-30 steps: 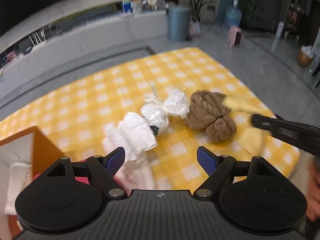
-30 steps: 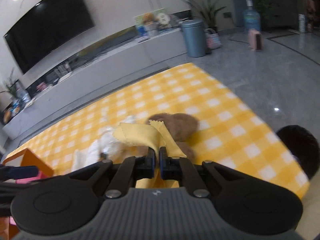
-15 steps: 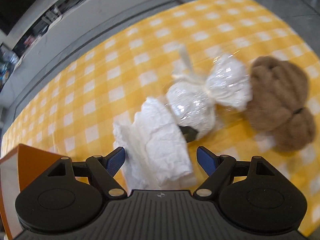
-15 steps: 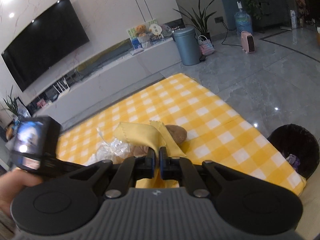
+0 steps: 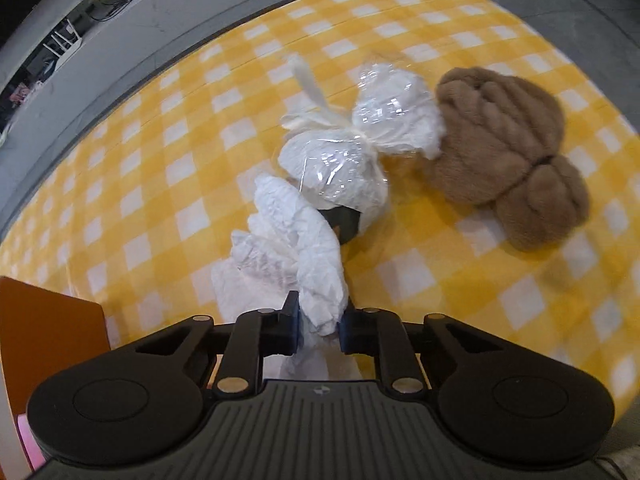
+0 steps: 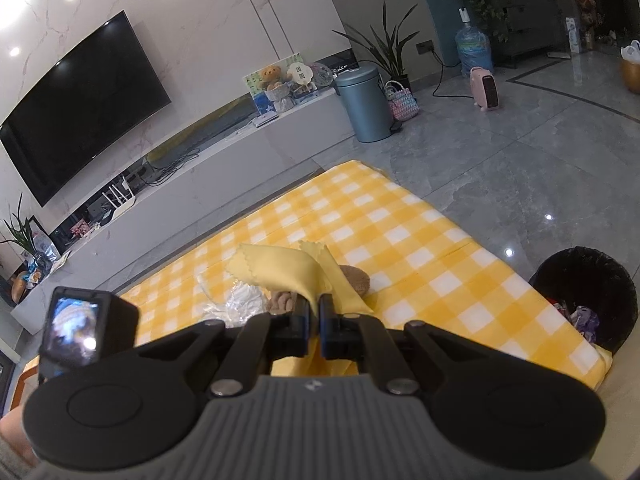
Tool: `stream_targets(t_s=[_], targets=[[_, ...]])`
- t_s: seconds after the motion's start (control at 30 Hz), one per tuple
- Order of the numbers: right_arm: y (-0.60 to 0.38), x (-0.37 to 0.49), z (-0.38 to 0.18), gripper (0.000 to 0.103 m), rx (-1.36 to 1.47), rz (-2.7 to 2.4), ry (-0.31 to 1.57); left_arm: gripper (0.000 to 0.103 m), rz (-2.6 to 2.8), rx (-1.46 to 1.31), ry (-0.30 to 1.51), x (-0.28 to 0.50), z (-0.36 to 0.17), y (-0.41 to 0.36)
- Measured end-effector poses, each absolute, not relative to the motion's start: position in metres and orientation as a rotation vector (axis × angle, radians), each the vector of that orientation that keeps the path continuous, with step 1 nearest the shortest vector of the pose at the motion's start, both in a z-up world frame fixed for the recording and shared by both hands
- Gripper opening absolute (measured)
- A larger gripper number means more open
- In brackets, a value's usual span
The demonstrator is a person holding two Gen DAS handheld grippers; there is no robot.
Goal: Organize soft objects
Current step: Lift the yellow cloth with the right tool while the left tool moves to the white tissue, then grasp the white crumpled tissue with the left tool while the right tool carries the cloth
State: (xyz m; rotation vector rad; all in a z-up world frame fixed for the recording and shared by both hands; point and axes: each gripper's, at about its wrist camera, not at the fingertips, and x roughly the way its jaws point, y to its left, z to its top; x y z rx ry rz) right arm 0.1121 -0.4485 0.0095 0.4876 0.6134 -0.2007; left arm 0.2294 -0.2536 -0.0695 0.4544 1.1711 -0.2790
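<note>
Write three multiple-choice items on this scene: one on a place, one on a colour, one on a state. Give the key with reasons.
1. The brown plush toy lies where?
A. on the checked cloth
B. in the orange box
C. on the floor

2. The cloth in the right gripper is what colour?
A. blue
B. yellow
C. red

3. The left gripper is:
A. closing on the white cloth
B. empty, wide open
C. holding the plush toy

Key: 1 A, the toy rests on the checks. 2 B, the yellow cloth is pinched there. 3 A, the white cloth sits between its pads.

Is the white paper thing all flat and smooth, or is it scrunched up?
Scrunched up. The white paper is bunched into wrinkled folds on the checked cloth, and the left gripper is closing its jaws on the near end.
</note>
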Motion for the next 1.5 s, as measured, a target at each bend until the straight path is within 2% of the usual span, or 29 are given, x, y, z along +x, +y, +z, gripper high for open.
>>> stream_targets(t_s=[0.1,0.3,0.63,0.8,1.1,1.5], targets=[[-0.449,0.112,0.009,0.002,0.494,-0.191,0.619,0.018,-0.326,0.442,1.101,0.206,-0.052,-0.252],[-0.443,0.111,0.013,0.002,0.49,-0.162,0.612,0.017,-0.379,0.356,1.084,0.179,-0.028,-0.239],[-0.445,0.115,0.01,0.002,0.494,-0.149,0.627,0.017,-0.429,0.327,1.078,0.162,-0.016,-0.229],[-0.443,0.117,0.009,0.002,0.495,-0.14,0.634,0.017,-0.484,0.352,0.989,0.145,-0.009,-0.224],[-0.438,0.123,0.006,0.002,0.479,-0.114,0.656,0.017,-0.499,0.302,0.966,0.143,-0.005,-0.212],[-0.42,0.104,0.02,0.002,0.421,-0.078,0.625,0.017,-0.457,0.201,0.769,0.128,0.062,-0.17]])
